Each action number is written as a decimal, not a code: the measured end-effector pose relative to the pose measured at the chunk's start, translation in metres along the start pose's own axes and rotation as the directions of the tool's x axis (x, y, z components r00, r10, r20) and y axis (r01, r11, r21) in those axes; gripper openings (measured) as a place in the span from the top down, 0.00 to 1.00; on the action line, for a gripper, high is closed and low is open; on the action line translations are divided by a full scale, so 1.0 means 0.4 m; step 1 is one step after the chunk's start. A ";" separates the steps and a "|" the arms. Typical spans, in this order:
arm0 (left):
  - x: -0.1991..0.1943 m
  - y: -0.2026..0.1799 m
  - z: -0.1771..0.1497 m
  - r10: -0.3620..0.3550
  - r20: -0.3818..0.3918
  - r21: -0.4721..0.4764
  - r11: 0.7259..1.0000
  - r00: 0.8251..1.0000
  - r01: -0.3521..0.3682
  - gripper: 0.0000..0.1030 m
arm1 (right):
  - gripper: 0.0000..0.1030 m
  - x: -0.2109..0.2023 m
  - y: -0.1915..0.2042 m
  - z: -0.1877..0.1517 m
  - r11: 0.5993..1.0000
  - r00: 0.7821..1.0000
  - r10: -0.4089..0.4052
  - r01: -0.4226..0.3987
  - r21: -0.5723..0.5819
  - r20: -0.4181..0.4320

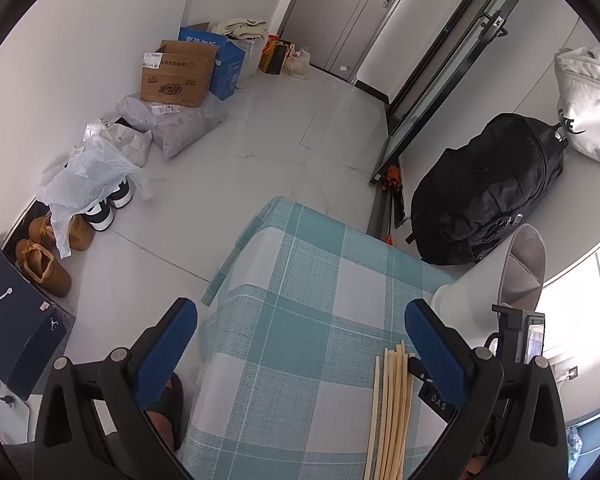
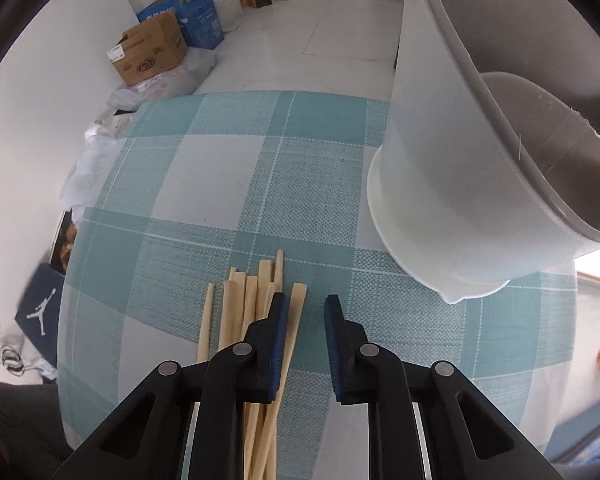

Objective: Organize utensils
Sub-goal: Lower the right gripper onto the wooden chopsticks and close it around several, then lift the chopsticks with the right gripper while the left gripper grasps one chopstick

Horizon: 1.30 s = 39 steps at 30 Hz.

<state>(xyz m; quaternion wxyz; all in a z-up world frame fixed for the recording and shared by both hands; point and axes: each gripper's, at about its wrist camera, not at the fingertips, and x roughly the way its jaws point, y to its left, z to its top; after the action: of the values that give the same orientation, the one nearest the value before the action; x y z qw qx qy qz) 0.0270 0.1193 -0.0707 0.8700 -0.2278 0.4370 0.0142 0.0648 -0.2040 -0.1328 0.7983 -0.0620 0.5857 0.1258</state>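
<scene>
Your cloth (image 2: 204, 184) is a check of teal and pale grey-white squares, crossed by thin white lines. On it your chopsticks (image 2: 236, 312) are pale, raw-wood tan. Your holder (image 2: 440, 184) is frosted white outside, grey inside. Both grippers — left (image 1: 300, 332) and right (image 2: 305, 308) — are black with blue pads (image 2: 279, 336). On the pale grey floor (image 1: 260, 136) you have a brown box (image 1: 176, 76), a blue box (image 1: 224, 68), tan boots (image 1: 44, 268) and a navy shoebox (image 1: 16, 320) with a white figure; the backpack (image 1: 488, 192) is black.
</scene>
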 end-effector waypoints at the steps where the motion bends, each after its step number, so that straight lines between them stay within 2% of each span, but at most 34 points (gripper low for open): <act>1: 0.001 0.003 0.000 -0.002 -0.001 -0.004 1.000 1.000 0.002 0.02 | 0.83 0.003 0.001 0.003 1.000 1.000 -0.012 0.012 0.003 -0.007; 6: -0.001 0.015 0.002 -0.012 -0.005 -0.029 1.000 1.000 0.012 0.02 | 0.79 0.018 0.019 0.012 1.000 1.000 -0.018 0.018 0.009 -0.015; 8: -0.001 0.014 0.002 -0.013 -0.005 -0.030 0.999 1.000 0.013 0.02 | 0.84 0.018 0.014 0.013 1.000 1.000 -0.005 0.005 0.022 -0.008; 9: -0.001 0.014 0.002 -0.012 -0.006 -0.029 0.999 1.000 0.012 0.02 | 0.92 0.023 0.016 0.017 1.000 1.000 0.003 -0.002 0.030 -0.007; 10: 0.000 0.014 0.001 -0.009 -0.008 -0.028 1.000 1.000 0.009 0.02 | 0.94 0.022 0.011 0.016 0.999 1.000 0.020 -0.020 0.042 -0.003; 16: 0.019 0.001 -0.018 0.032 -0.028 0.025 0.999 0.999 -0.032 0.02 | 0.95 -0.043 -0.014 0.005 0.992 0.991 0.088 -0.096 0.084 0.099; 20: 0.048 -0.019 -0.050 0.053 -0.085 0.092 0.995 0.995 -0.045 0.02 | 0.95 -0.127 -0.034 -0.015 0.980 0.963 0.153 -0.177 0.095 0.220; 23: 0.070 -0.046 -0.083 0.053 -0.151 0.157 0.987 0.987 -0.029 0.02 | 0.95 -0.193 -0.057 -0.038 0.969 0.926 0.188 -0.230 0.095 0.327; 25: 0.087 -0.075 -0.116 0.072 -0.189 0.217 0.976 0.979 -0.030 0.02 | 0.95 -0.226 -0.075 -0.054 0.959 0.899 0.211 -0.266 0.096 0.383; 28: 0.116 -0.124 -0.166 0.130 -0.233 0.329 0.943 0.964 -0.048 0.02 | 0.95 -0.272 -0.116 -0.079 0.947 0.865 0.232 -0.306 0.101 0.444; 30: 0.129 -0.144 -0.193 0.180 -0.249 0.389 0.918 0.952 -0.072 0.02 | 0.95 -0.294 -0.128 -0.090 0.944 0.852 0.237 -0.316 0.097 0.466; 33: 0.140 -0.152 -0.217 0.239 -0.259 0.430 0.896 0.936 -0.109 0.02 | 0.95 -0.330 -0.159 -0.113 0.941 0.831 0.247 -0.328 0.080 0.499; 35: 0.154 -0.155 -0.230 0.247 -0.291 0.438 0.893 0.924 -0.101 0.02 | 0.95 -0.356 -0.187 -0.134 0.942 0.822 0.248 -0.328 0.069 0.513; 39: 0.182 -0.157 -0.245 0.310 -0.313 0.462 0.875 0.897 -0.141 0.02 | 0.95 -0.380 -0.212 -0.155 0.943 0.802 0.251 -0.329 0.050 0.543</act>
<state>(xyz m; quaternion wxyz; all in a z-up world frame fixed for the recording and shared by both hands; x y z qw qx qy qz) 0.0120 0.0103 -0.1528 0.7897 0.0240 0.6126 -0.0228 -0.0120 -0.3202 -0.0113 0.9019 0.1222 0.3530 0.2168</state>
